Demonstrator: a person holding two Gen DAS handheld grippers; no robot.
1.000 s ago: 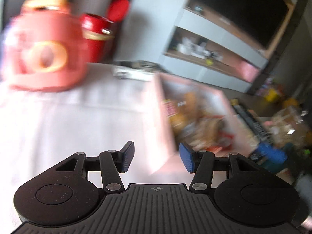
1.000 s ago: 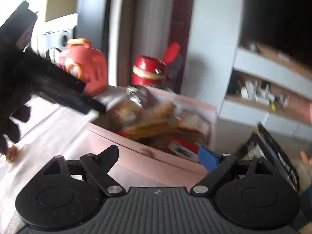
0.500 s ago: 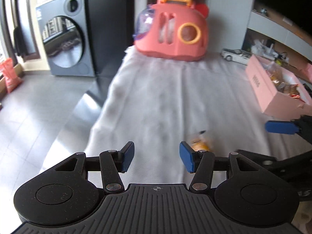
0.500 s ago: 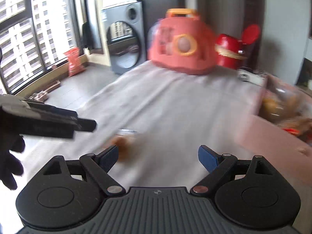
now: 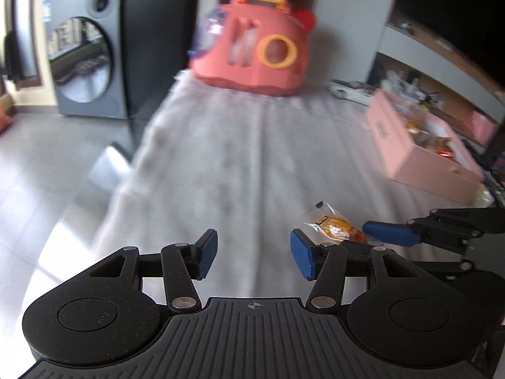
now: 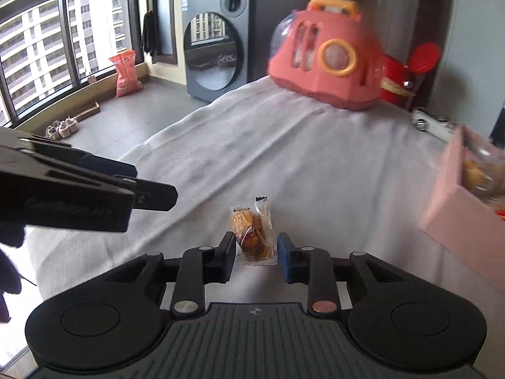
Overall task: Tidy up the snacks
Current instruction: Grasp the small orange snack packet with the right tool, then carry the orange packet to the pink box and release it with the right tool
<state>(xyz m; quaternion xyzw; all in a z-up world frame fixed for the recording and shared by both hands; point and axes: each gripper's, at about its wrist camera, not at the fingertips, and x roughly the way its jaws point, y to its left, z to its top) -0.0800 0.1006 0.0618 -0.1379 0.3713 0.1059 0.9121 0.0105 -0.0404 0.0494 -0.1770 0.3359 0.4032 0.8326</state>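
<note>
A small clear-wrapped snack (image 6: 252, 232) with an orange-brown pastry inside lies on the grey tablecloth (image 6: 300, 158). It also shows in the left wrist view (image 5: 334, 225). My right gripper (image 6: 256, 254) has narrowed around the packet's near end, with its pads on either side; I cannot tell whether they press it. My left gripper (image 5: 254, 254) is open and empty, just left of the snack. The pink snack box (image 5: 423, 154), holding several wrapped snacks, stands at the right and shows in the right wrist view (image 6: 467, 202) too.
A pink toy carrier (image 6: 328, 63) with an orange handle stands at the table's far end, a red toy (image 6: 407, 72) behind it. A small toy car (image 5: 350, 88) lies near the box. The table's left edge drops to a tiled floor (image 5: 47, 164).
Both grippers have swung away from the pink box to the snack on the cloth. My right gripper has come down over the packet and its jaws have narrowed around it.
</note>
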